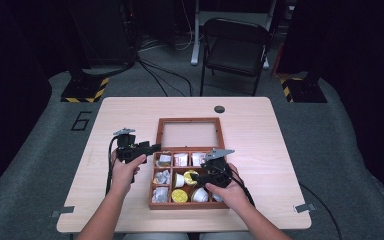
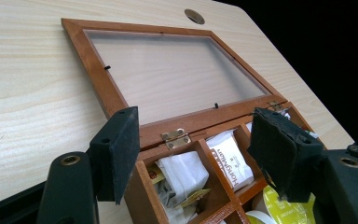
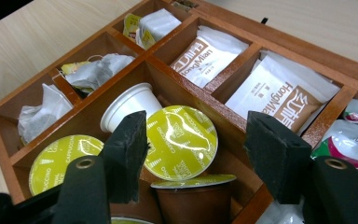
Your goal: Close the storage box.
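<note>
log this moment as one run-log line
scene: wooden box lid open | right gripper: open, over yellow-lidded capsule | left gripper: open, at box's left edge

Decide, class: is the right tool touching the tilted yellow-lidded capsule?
Apart. The right gripper view shows the right tool open, with the capsule beyond its pads.

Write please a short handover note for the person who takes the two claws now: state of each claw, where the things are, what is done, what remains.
Left claw: open, holds nothing, at the left rim of the wooden box, near the hinge.
Right claw: open, holds nothing, over the middle compartments, jaws on either side of a tilted green-lidded capsule without pressing on it.
Things: box lid open, lying flat on the table. Tea bags in the left column, sachets along the back row, capsules in the middle.
Done: lid opened.
Left: probably to close on the capsule and lift it; nothing is grasped yet.
</note>
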The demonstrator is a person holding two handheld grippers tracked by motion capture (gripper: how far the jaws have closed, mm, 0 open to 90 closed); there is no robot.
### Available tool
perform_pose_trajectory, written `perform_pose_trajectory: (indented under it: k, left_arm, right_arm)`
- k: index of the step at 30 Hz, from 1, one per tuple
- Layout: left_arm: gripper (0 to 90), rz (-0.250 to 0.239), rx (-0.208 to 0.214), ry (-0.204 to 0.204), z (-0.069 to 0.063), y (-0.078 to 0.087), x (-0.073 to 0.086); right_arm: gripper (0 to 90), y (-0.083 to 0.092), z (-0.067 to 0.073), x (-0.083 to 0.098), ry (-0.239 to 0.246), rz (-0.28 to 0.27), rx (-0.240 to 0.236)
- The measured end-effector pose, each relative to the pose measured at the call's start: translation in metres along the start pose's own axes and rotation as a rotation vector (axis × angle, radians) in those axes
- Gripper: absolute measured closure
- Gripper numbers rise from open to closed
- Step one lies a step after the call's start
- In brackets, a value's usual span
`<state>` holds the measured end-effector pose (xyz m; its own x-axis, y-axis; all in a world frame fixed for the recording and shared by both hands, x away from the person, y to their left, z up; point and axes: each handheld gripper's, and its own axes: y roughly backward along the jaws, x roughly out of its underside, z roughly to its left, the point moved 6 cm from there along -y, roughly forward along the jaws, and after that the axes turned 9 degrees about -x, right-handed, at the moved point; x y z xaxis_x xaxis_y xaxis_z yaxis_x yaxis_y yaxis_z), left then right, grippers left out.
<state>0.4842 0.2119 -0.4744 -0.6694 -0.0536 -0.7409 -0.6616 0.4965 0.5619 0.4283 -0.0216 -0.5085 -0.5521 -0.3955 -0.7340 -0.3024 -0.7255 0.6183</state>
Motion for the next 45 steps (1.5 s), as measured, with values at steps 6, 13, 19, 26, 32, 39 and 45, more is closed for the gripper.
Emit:
perform_pose_trajectory:
  k: [6,13,19,26,32,39,45]
  left_arm:
    - [33.3,0.001,-0.003,0.0,0.0,0.0,0.0]
    - [33.2,0.001,-0.006,-0.008,0.0,0.0,0.0]
    - [33.3,-0.007,0.0,0.001,0.0,0.0,-0.001]
    - [33.2,-0.013,0.003,-0.009,-0.001,0.003,-0.002]
    - [33.3,-0.023,0.0,-0.002,0.001,0.006,-0.002]
    - [33.3,-0.034,-0.005,-0.003,0.001,0.009,-0.001]
    - [33.3,-0.041,-0.01,0.003,0.003,0.01,0.0]
  right_arm:
    - [38.1,-0.005,-0.002,0.004,0.002,0.017,-0.003]
    - [37.5,-0.01,0.002,0.006,0.006,0.036,-0.015]
    - [36.3,-0.014,0.002,0.009,-0.001,0.055,-0.022]
    - [36.3,-0.015,0.002,0.009,-0.005,0.069,-0.028]
    - [36.3,-0.019,0.003,0.008,-0.012,0.101,-0.033]
    - [35.7,-0.023,0.006,0.008,0.014,0.139,-0.024]
    - [35.0,-0.027,0.004,0.009,0.037,0.159,-0.015]
